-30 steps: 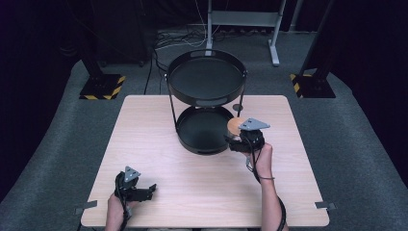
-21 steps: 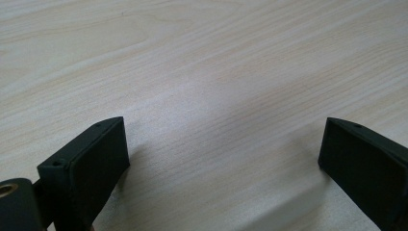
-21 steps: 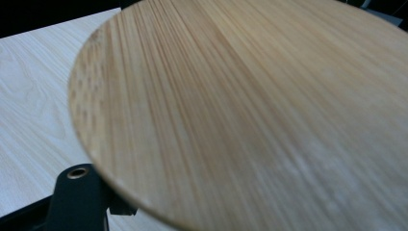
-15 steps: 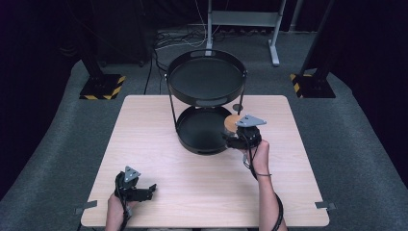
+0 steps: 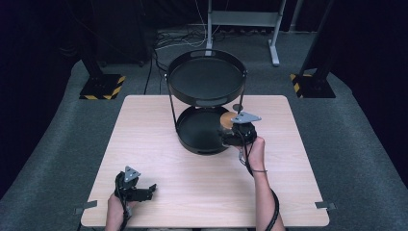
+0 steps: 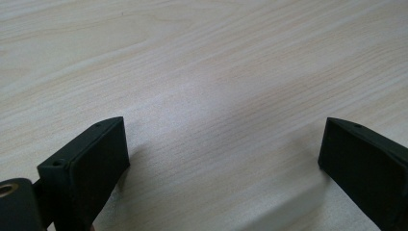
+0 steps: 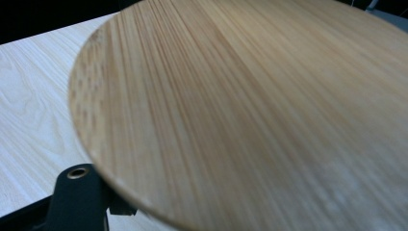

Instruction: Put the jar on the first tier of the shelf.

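A wooden disc is pinched in the right tongs at the rim of the stand's lower tray.
Lowering and release inside the tray are judged next; the left tongs rest spread on the bench.

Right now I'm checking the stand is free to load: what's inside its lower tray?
The lower tray looks bare where visible. The right gripper holds a round wooden disc over its right rim. The upper tray hides the lower tray's rear part.
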`<state>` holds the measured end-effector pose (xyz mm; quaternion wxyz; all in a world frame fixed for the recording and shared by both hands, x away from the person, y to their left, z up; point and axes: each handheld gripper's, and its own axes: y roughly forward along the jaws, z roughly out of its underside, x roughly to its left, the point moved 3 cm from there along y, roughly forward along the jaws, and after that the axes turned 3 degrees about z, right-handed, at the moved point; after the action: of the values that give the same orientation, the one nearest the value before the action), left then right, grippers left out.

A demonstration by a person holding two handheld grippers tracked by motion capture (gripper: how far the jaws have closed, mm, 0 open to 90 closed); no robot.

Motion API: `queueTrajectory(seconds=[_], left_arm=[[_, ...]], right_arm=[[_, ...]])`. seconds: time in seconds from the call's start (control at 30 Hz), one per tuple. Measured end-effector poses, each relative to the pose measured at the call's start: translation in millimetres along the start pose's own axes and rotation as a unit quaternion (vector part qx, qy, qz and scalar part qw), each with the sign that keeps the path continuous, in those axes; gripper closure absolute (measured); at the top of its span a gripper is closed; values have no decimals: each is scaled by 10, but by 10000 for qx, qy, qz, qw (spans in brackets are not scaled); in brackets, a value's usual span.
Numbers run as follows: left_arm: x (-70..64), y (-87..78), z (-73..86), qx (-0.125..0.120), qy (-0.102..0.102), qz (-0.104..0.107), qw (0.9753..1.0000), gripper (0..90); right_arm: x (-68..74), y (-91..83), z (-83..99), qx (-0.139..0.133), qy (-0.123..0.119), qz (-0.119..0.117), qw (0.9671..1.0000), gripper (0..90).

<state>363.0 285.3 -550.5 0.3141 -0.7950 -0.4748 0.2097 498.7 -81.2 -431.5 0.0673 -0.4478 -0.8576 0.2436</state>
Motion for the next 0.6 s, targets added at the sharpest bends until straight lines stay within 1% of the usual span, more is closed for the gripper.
queueTrajectory(seconds=[0.37,0.6], left_arm=[[0,0,0,0,0,0,10000,32],[0,0,0,0,0,0,10000,32]], right_arm=[[18,113,-29,40,7,-6,10000,258],[15,180,-41,47,51,-12,10000,258]])
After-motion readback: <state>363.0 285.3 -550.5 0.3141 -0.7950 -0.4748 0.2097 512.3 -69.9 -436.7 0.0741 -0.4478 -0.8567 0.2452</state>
